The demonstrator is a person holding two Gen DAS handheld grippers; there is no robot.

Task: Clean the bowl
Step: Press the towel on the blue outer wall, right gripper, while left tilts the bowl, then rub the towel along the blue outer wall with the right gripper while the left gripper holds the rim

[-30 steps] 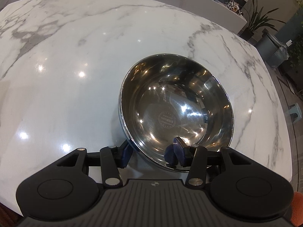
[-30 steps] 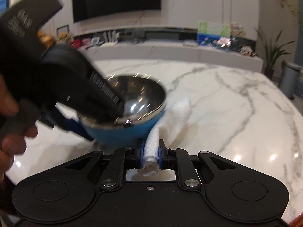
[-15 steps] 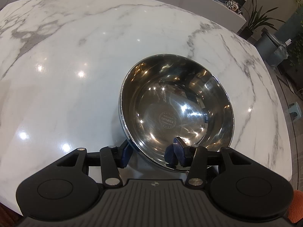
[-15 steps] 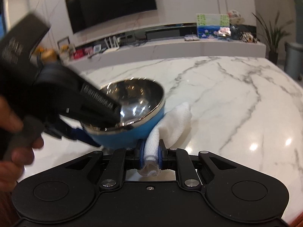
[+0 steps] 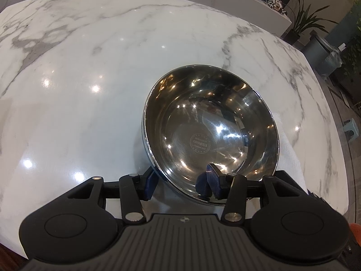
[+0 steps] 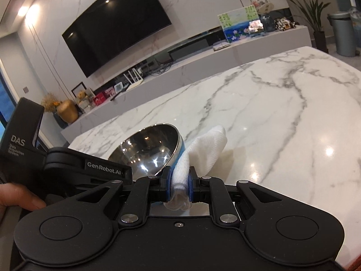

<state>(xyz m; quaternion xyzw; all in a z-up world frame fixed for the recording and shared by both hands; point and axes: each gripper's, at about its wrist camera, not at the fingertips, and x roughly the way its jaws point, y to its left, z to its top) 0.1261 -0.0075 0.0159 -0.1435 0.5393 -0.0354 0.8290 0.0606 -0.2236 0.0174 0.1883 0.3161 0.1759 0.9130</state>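
A steel bowl (image 5: 209, 133) with a blue outer wall is tilted over the marble table (image 5: 79, 79). My left gripper (image 5: 180, 181) is shut on its near rim, one finger outside and one inside. The bowl also shows in the right wrist view (image 6: 149, 152), low left of centre. My right gripper (image 6: 179, 186) is shut on a white cloth (image 6: 207, 150). The cloth lies against the bowl's outer blue wall on its right side. A bit of the cloth shows past the bowl in the left wrist view (image 5: 291, 158).
The left gripper's body (image 6: 67, 167) and a hand (image 6: 15, 199) fill the lower left of the right wrist view. The table's right edge (image 5: 338, 135) is near. A TV (image 6: 117, 27) and a low counter (image 6: 203, 54) stand beyond the table.
My right gripper has tipped upward and swung around the bowl's right side with the cloth; more of the room shows. The left gripper and the bowl have stayed still.
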